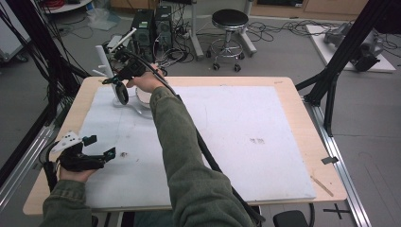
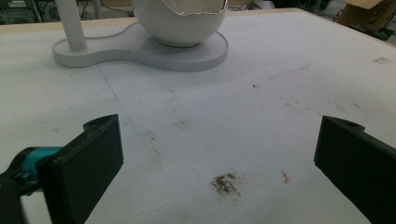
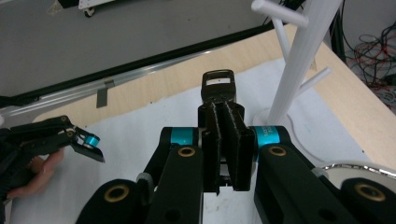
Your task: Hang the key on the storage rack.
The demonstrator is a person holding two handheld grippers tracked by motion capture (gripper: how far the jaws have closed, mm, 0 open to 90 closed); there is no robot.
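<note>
Strap (image 3: 217, 88) is hanging pinched in the right tool (image 3: 226, 140), whose jaws are pressing together on it, just beside the white stand (image 3: 299, 60) at the far left corner of the surface (image 1: 236, 142). Hanging it up is seemingly the step going on; the next move is calling for raising the strap's loop to a peg (image 3: 280, 13) and sliding it on. The bowl (image 1: 144, 97) on the stand's base is crowding the approach. The left tool (image 1: 97, 146) is waiting spread and empty, well apart.
</note>
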